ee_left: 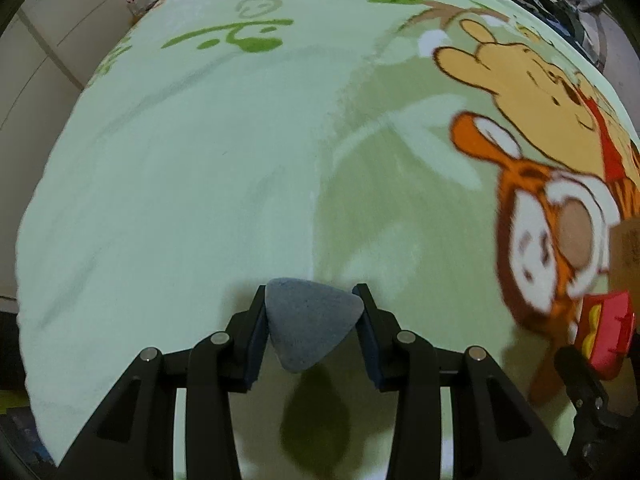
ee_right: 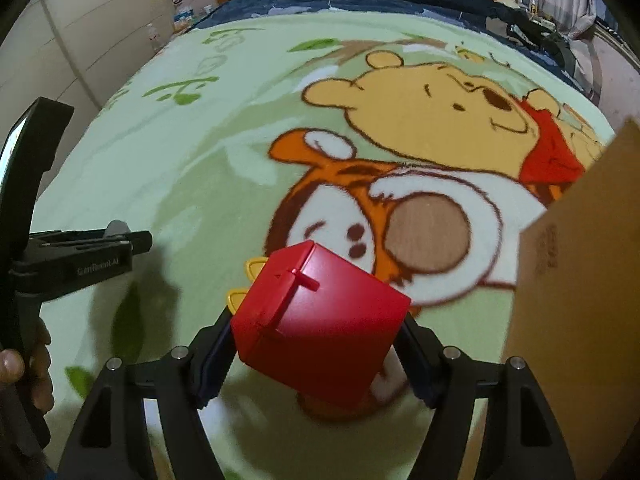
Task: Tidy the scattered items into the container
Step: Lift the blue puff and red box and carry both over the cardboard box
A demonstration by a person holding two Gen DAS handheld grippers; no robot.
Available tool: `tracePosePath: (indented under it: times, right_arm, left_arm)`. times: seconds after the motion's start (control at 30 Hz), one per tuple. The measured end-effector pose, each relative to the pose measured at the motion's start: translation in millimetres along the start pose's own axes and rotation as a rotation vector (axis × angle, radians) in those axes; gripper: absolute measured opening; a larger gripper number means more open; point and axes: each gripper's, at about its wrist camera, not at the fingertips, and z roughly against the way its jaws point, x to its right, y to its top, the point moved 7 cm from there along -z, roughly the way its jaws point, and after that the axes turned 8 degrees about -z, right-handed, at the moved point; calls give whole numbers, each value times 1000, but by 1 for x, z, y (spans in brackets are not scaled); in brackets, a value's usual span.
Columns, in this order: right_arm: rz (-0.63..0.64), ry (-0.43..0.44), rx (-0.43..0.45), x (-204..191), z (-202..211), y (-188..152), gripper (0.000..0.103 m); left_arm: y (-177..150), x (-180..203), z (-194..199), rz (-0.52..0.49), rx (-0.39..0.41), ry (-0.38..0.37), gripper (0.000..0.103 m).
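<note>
My left gripper (ee_left: 313, 312) is shut on a grey teardrop-shaped sponge (ee_left: 310, 326) and holds it above the green cartoon blanket (ee_left: 200, 180). My right gripper (ee_right: 316, 340) is shut on a red toy box (ee_right: 320, 328) with yellow pieces at its far side, lifted above the blanket (ee_right: 200, 160). A brown cardboard box (ee_right: 576, 300) stands just right of the right gripper; its edge also shows in the left wrist view (ee_left: 626, 256). The red toy box (ee_left: 608, 332) shows at the right edge of the left wrist view. The left gripper (ee_right: 120, 240) shows at the left of the right wrist view.
The blanket covers a bed. A dark blue quilt (ee_right: 360, 0) lies at the bed's far end. White cabinets (ee_right: 80, 20) stand to the left. A bottle (ee_left: 132, 0) stands near the far left corner.
</note>
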Motion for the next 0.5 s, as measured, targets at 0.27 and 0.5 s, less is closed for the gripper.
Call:
tracePosePath:
  times: [0.27, 0.5]
  right_arm:
    - [-28, 46, 125, -7, 110, 6, 74]
    - [-60, 51, 261, 12, 213, 19, 74]
  left_arm:
    - [-19, 20, 117, -44, 108, 23, 41]
    - [-10, 58, 228, -114, 267, -6, 41]
